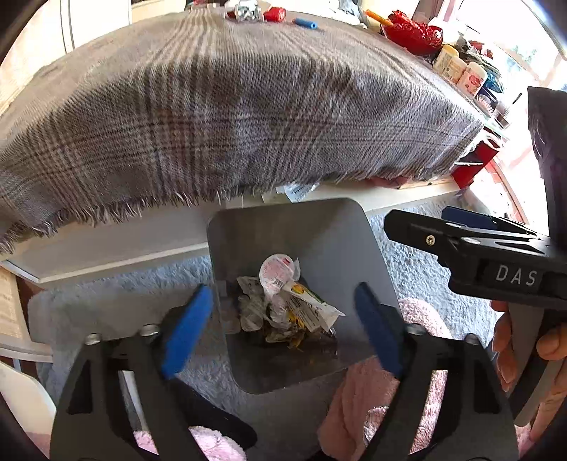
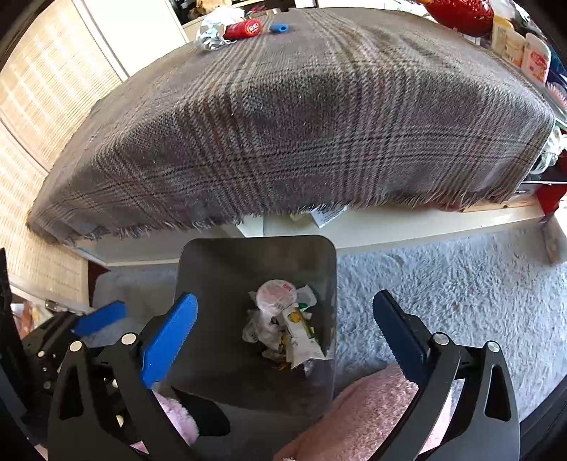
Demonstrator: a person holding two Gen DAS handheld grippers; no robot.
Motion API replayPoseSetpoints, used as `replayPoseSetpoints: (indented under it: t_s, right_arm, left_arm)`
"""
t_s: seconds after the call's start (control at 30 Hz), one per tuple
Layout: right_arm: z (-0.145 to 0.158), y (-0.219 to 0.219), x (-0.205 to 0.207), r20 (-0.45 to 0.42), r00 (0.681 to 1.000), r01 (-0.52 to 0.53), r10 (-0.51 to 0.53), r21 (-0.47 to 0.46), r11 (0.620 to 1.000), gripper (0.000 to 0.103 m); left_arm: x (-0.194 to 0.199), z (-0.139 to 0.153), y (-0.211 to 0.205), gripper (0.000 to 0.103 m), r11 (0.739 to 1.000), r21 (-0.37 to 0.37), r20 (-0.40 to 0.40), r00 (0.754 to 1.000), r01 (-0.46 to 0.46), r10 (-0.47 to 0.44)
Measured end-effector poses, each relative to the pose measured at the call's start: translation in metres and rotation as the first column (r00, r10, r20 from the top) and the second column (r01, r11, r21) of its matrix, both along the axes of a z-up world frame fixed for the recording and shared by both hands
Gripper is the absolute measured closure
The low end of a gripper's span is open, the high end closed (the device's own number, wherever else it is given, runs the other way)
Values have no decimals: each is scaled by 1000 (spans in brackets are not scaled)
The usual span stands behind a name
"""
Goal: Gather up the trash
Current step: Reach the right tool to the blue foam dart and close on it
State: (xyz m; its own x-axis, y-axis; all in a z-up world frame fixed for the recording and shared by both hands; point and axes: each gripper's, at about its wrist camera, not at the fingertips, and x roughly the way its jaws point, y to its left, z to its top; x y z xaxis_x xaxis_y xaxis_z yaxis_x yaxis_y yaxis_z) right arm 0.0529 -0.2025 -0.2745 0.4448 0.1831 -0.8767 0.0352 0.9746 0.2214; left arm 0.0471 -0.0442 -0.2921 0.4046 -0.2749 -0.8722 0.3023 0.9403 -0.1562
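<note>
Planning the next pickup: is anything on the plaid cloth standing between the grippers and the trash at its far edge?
Nothing visible. The plaid cloth lies bare up to the crumpled foil, red wrapper and blue tube. Both the left gripper and right gripper hang open over the bin.

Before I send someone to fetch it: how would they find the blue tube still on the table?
Start at the table under the grey plaid blanket. At its far edge lie crumpled foil, a red wrapper and the blue tube. The tube is the rightmost and the only blue one.
</note>
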Motion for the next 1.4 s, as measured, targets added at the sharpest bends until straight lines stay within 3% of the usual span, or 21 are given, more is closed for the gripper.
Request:
replayPoseSetpoints:
  t_s: [0.1,0.47,0.8,1.07,1.4]
  right_arm:
    - [10,-3,0,23,1000,5,-5,-18,1000,3]
    - [66,-30,5,149,987,49,-52,28,998,3]
    - [108,-46,34,239,969,67,-63,-9,998,3]
    - [132,-48,75,294,955,50,-35,-45,998,3]
    - [133,-52,147,290,956,42,-32,-30,999,3]
  left_arm:
    - [1,10,1,9,1000,-9,22,1000,-10,10]
    - [7,50,12,8,997,-50,101,993,-57,62]
    - [36,91,24,8,995,-53,175,980,-81,89]
    - [83,120,28,8,992,-42,222,967,-116,123]
    - [155,120,11,8,994,4,218,970,-113,109]
